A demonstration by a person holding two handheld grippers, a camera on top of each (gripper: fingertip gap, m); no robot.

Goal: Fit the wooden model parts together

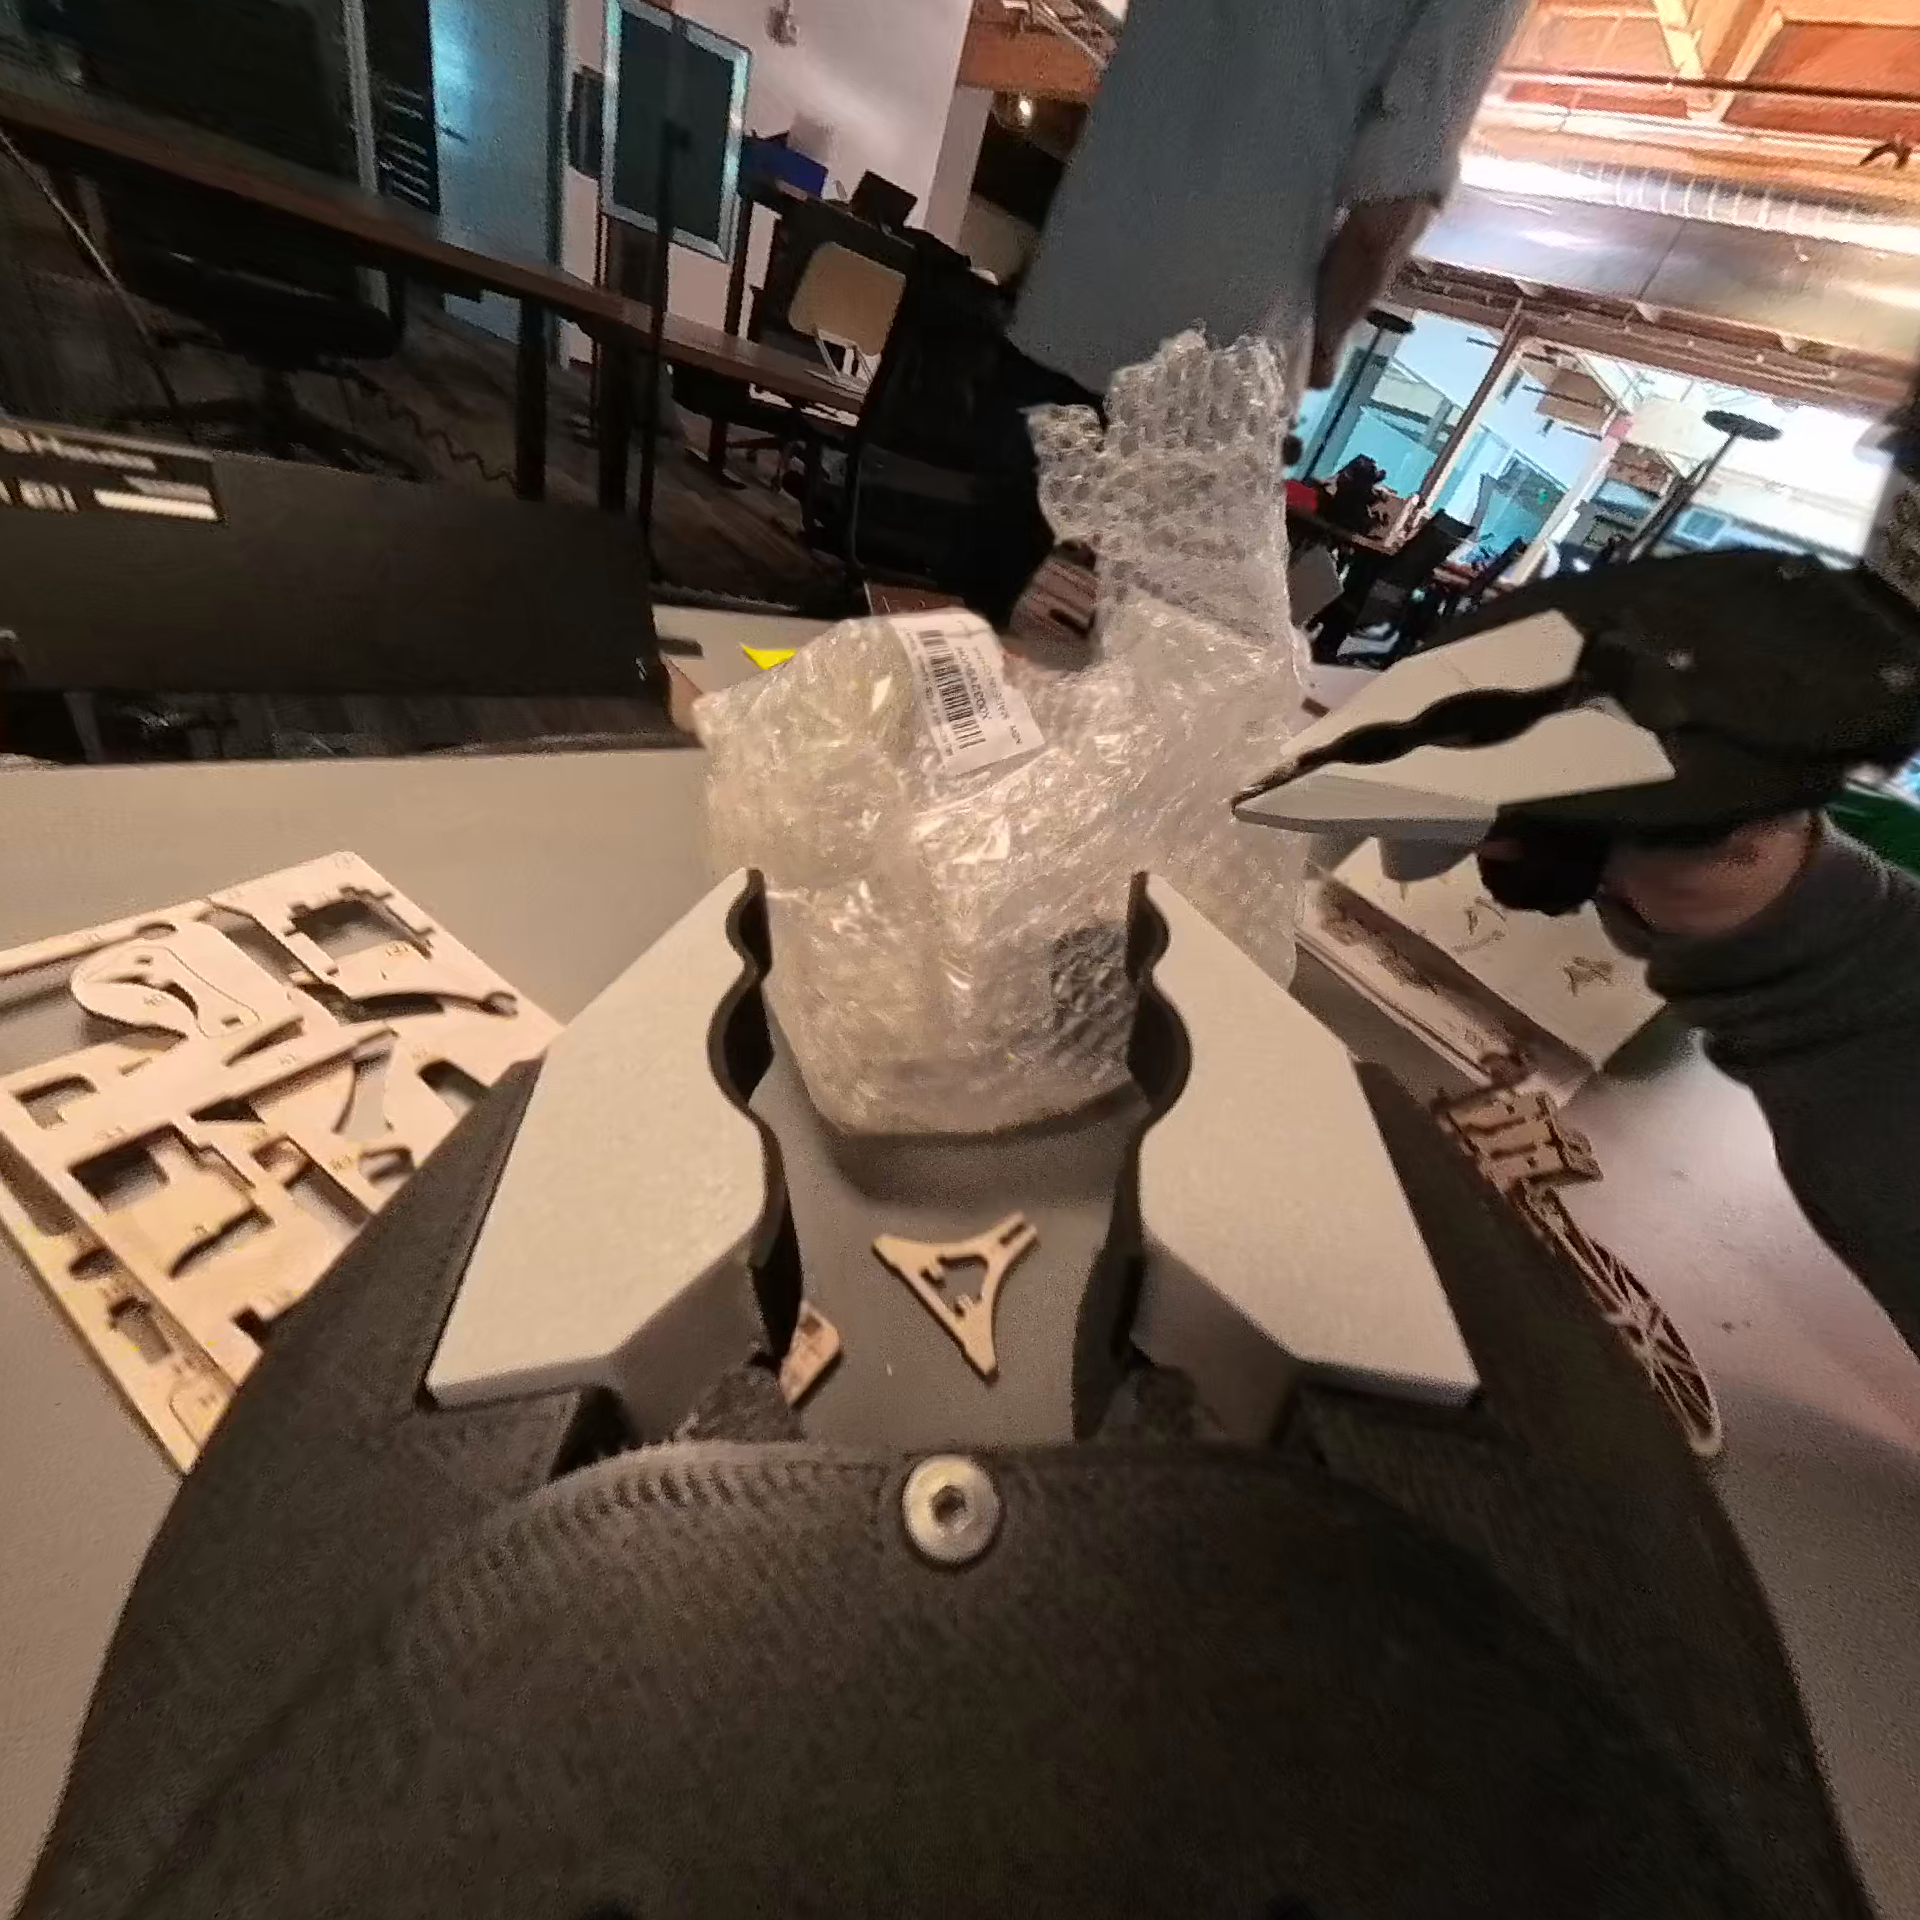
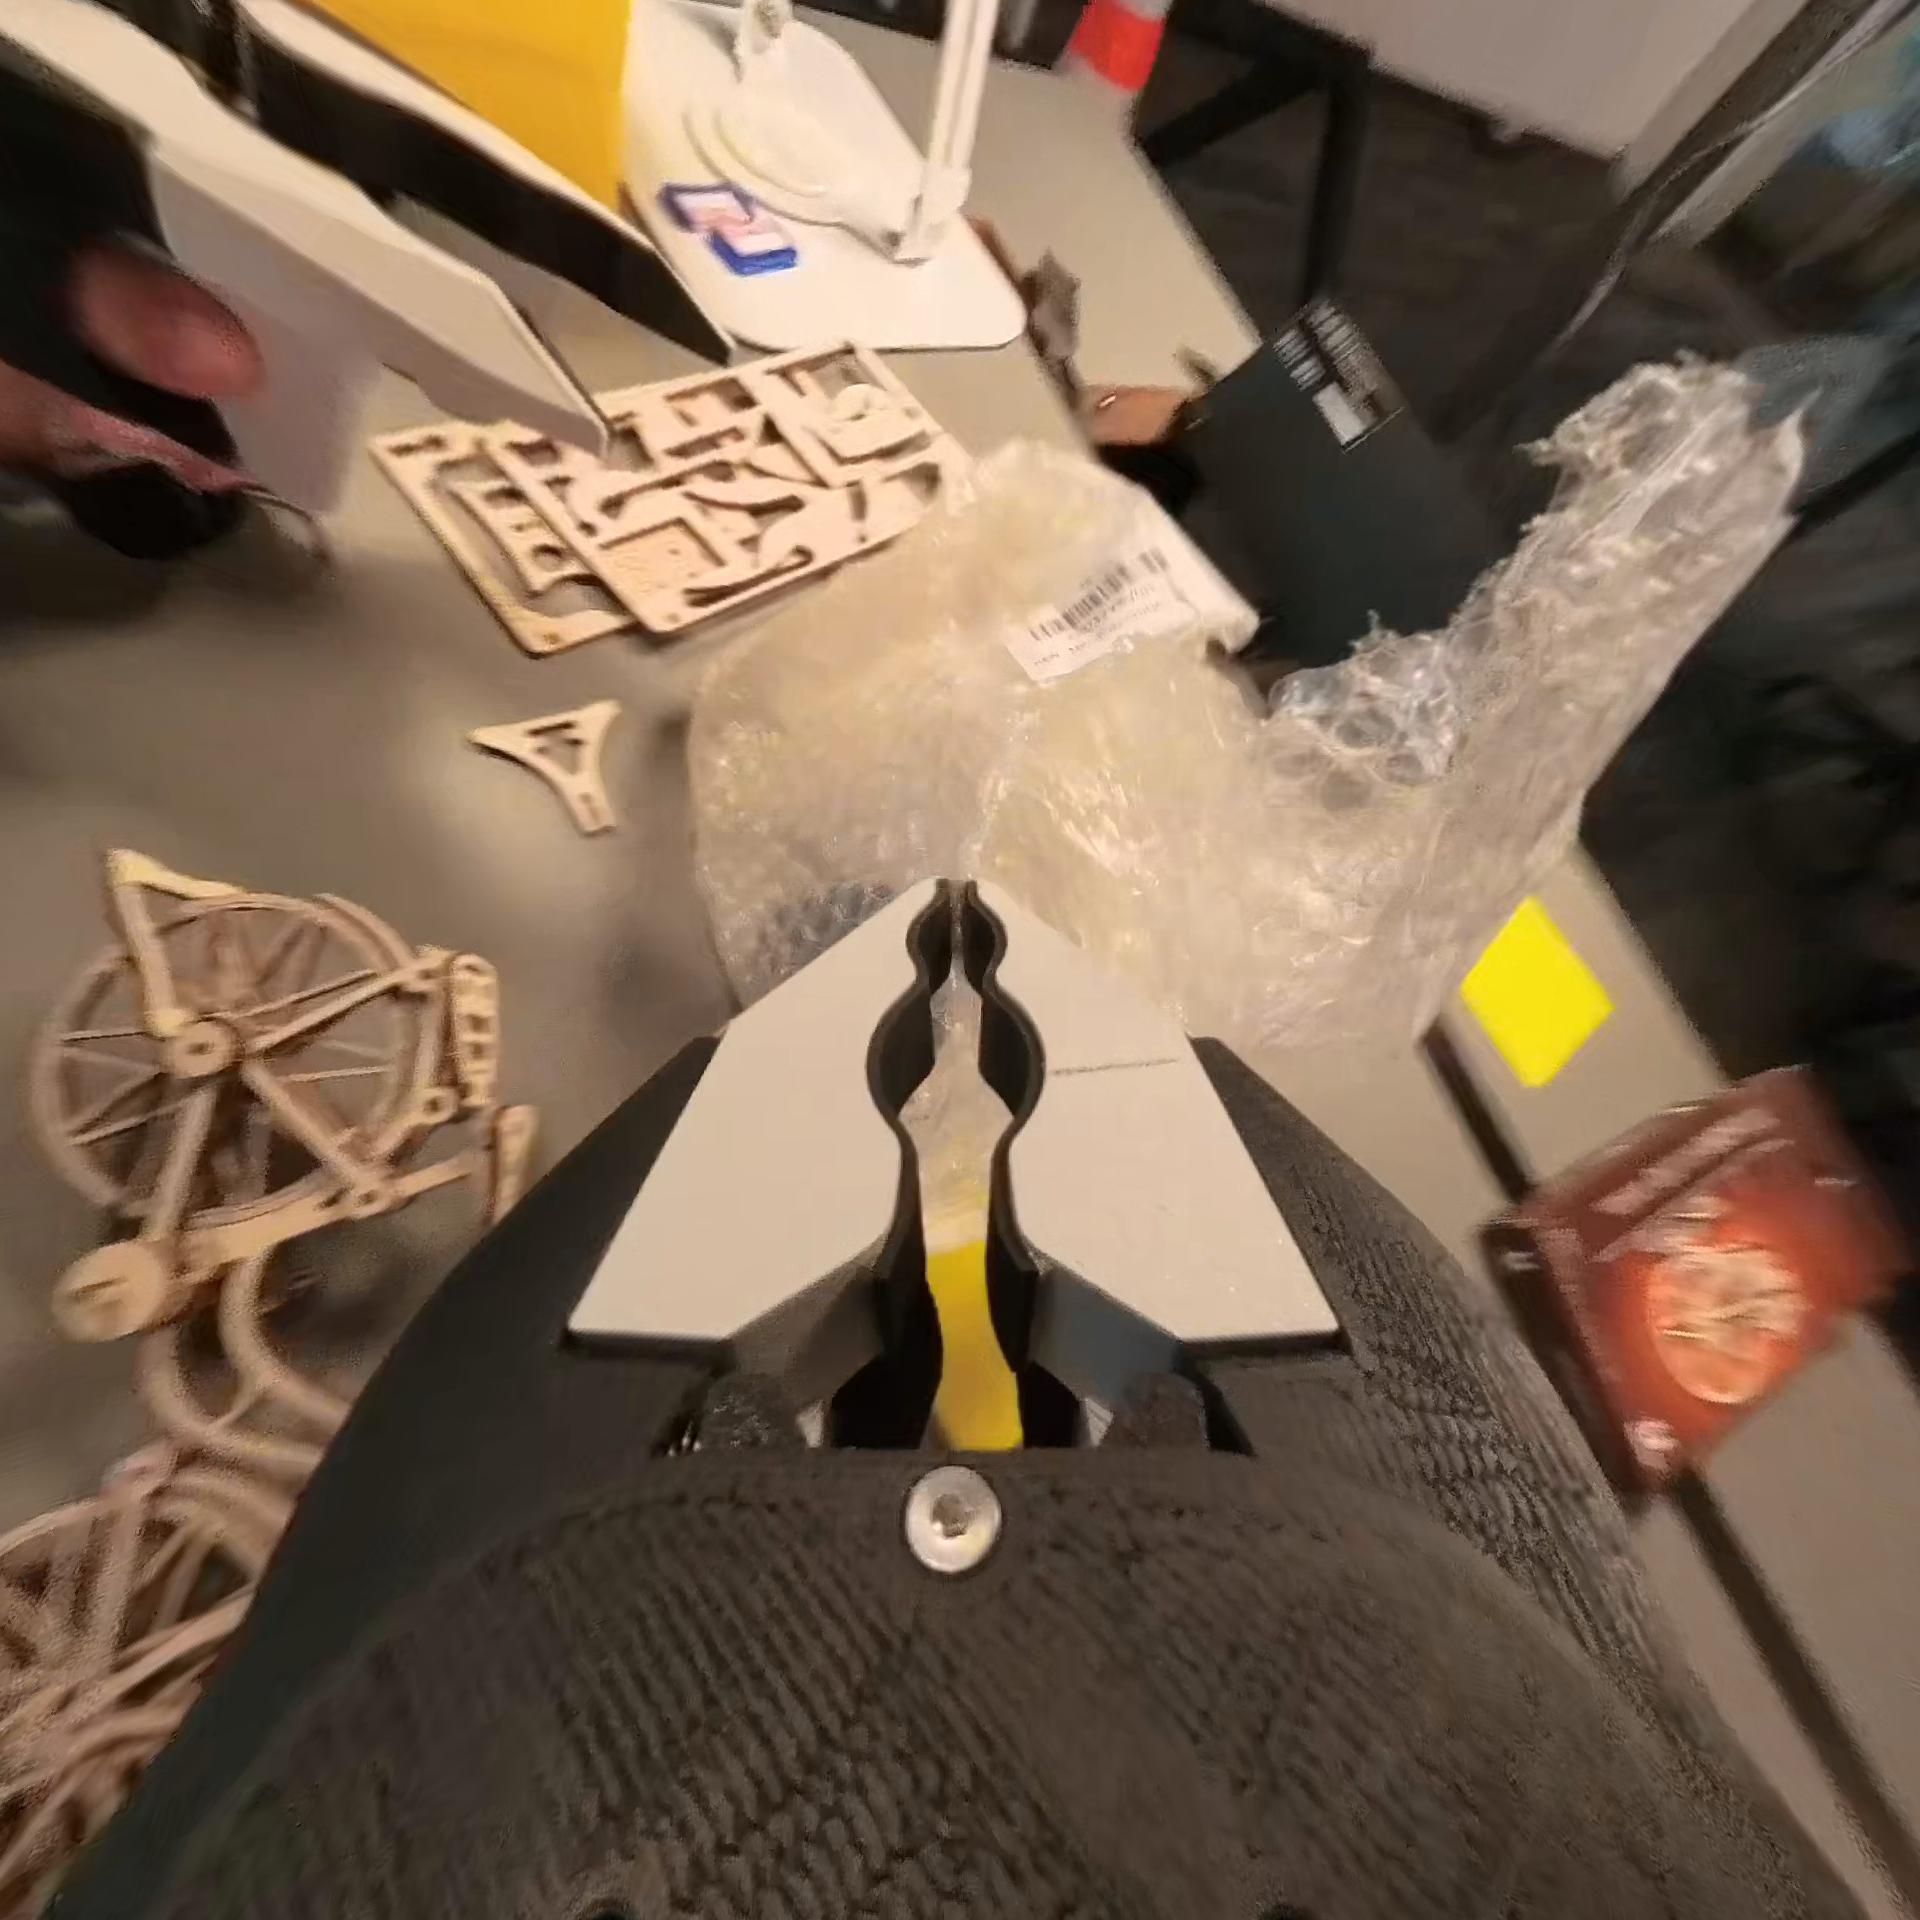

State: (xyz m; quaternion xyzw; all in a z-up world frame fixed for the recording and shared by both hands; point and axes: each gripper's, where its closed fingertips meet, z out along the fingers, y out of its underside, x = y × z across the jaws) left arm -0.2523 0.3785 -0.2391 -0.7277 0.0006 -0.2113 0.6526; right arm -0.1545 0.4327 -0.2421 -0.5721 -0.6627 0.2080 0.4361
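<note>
My left gripper (image 1: 945, 904) is open and empty above the grey table (image 1: 416, 831). A clear bubble-wrap bag (image 1: 935, 883) stands just beyond its fingertips. A small triangular wooden piece (image 1: 961, 1283) lies on the table between its fingers. A punched-out wooden parts sheet (image 1: 208, 1091) lies to the left. My right gripper (image 2: 954, 891) is shut, and its tips pinch the film of the bubble-wrap bag (image 2: 1039, 748). It also shows in the left wrist view (image 1: 1262, 800), at the bag's right side. A part-built wooden wheel model (image 2: 239, 1091) lies at the left. The triangular piece (image 2: 566, 758) and the sheet (image 2: 665, 499) lie beyond it, under the open left gripper (image 2: 655, 395).
A brown box (image 2: 1704, 1278) and a yellow sticker (image 2: 1536, 1000) are at the right. A white lamp base (image 2: 831, 208) and a black box (image 2: 1320, 416) stand at the back. A person (image 1: 1247, 156) stands behind the table. A printed white sheet (image 1: 1475, 935) lies at the right.
</note>
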